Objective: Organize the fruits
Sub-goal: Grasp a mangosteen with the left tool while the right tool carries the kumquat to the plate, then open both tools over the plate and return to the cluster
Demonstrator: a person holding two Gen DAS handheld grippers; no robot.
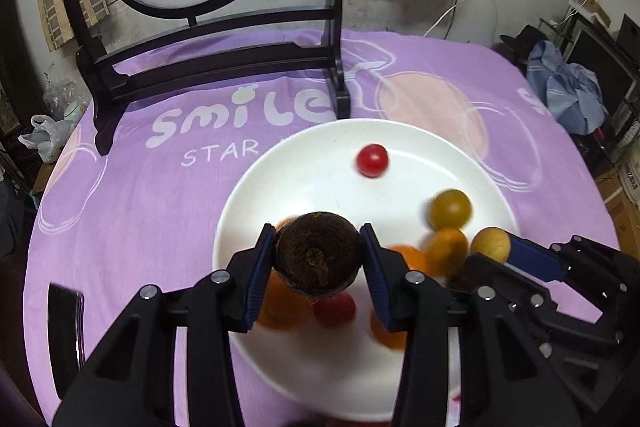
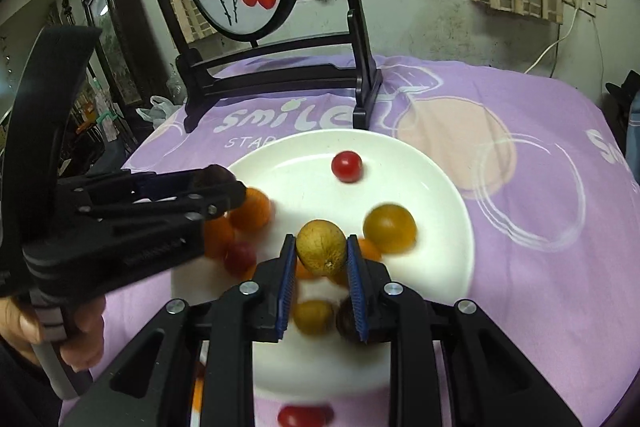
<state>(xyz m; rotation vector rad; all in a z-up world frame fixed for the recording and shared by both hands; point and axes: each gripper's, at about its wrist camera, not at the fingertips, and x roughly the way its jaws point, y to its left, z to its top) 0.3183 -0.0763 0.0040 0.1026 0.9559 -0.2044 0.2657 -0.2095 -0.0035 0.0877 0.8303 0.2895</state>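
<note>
The right hand-held gripper [image 2: 321,251] clamps a tan, round fruit [image 2: 321,247] between its blue pads, held over the white plate [image 2: 436,187]. Just beyond it to the right lies a yellow-green fruit [image 2: 389,228]; farther ahead sits a red cherry tomato [image 2: 347,166]. To its left the left hand-held gripper [image 2: 218,179], gripped by a hand [image 2: 60,331], carries a dark fruit [image 2: 212,175] above blurred orange fruits [image 2: 252,209]. The desk wears a purple cloth [image 2: 520,267].

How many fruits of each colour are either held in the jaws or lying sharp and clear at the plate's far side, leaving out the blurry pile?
Dark brown fruit, held: 1
Tan fruit, held: 1
Red tomato: 1
Olive-yellow tomato: 1
Total: 4
</note>
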